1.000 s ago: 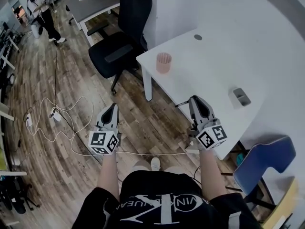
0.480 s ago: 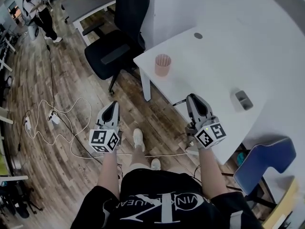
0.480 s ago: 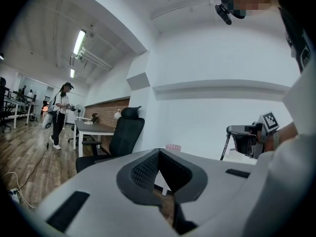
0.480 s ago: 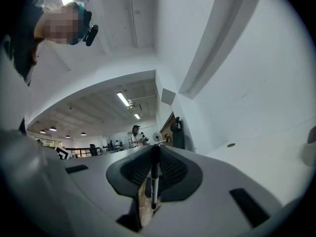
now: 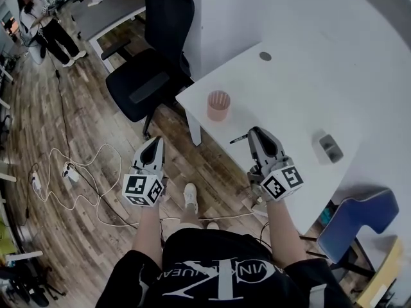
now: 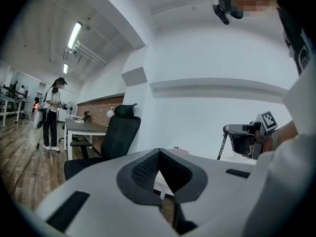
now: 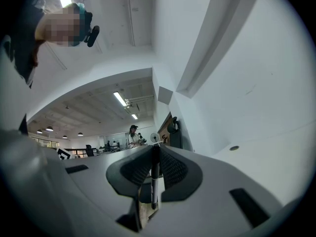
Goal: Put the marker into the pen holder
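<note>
The pink pen holder (image 5: 218,105) stands upright near the corner of the white table (image 5: 289,95). My right gripper (image 5: 255,133) is over the table's front edge, a little to the right of and nearer than the holder. It is shut on a black marker (image 5: 239,138), whose end sticks out to the left. In the right gripper view the marker (image 7: 154,177) runs upright between the pads. My left gripper (image 5: 156,141) hangs over the wooden floor left of the table, shut on nothing. In the left gripper view the holder's rim (image 6: 180,150) peeks over the shut jaws.
A black office chair (image 5: 151,76) stands just left of the table's corner. Cables (image 5: 83,165) trail over the floor at the left. A small grey object (image 5: 331,147) lies on the table at the right, and a blue chair (image 5: 356,220) sits below it. A person (image 5: 38,18) stands far off.
I have stepped toward the table, and both grippers have moved forward with me. The right one now reaches over the table's edge, closer to the pen holder. The grip on the marker is unchanged.
</note>
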The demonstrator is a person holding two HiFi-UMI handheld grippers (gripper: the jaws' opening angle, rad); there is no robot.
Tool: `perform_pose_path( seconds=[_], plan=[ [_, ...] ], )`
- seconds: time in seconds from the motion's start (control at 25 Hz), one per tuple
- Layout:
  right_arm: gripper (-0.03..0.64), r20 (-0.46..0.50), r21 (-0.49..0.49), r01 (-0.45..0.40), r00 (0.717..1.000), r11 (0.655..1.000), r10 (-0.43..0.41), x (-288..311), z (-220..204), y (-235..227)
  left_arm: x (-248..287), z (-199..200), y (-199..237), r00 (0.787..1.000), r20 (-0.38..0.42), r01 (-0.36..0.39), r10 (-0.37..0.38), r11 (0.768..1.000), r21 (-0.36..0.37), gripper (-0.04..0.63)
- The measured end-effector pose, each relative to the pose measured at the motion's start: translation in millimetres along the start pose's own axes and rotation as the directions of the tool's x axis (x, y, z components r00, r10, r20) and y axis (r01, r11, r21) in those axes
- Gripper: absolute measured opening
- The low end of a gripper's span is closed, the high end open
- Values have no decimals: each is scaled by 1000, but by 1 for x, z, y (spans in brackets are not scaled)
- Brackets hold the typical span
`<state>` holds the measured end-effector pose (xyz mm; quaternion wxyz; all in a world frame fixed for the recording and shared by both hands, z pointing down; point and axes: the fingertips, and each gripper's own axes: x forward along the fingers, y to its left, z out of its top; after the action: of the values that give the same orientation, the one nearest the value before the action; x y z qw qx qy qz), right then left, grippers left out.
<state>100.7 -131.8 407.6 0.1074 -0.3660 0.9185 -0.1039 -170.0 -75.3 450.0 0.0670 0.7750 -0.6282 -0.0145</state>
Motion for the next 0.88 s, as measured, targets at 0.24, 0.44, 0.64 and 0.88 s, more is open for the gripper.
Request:
perform_pose_path(
  seconds=[0.24, 0.44, 0.64, 0.88],
  plan=[
    [55, 9, 7, 29, 1000, 1000, -29, 37, 6, -12, 40, 5, 20, 999, -23, 41, -41, 999, -2, 14],
    [55, 24, 10, 49, 998, 999, -49, 63, 13, -23, 75, 7, 31, 996, -40, 86, -86, 996, -2, 14],
    [55, 51, 15, 77, 996, 997, -78, 92, 22, -33, 110, 8, 46, 989, -60, 133, -133, 991, -6, 14],
    [55, 52, 26, 125, 991, 992, -126, 124, 13, -50, 144, 8, 67, 982, -76, 175, -174, 985, -3, 14]
  ],
)
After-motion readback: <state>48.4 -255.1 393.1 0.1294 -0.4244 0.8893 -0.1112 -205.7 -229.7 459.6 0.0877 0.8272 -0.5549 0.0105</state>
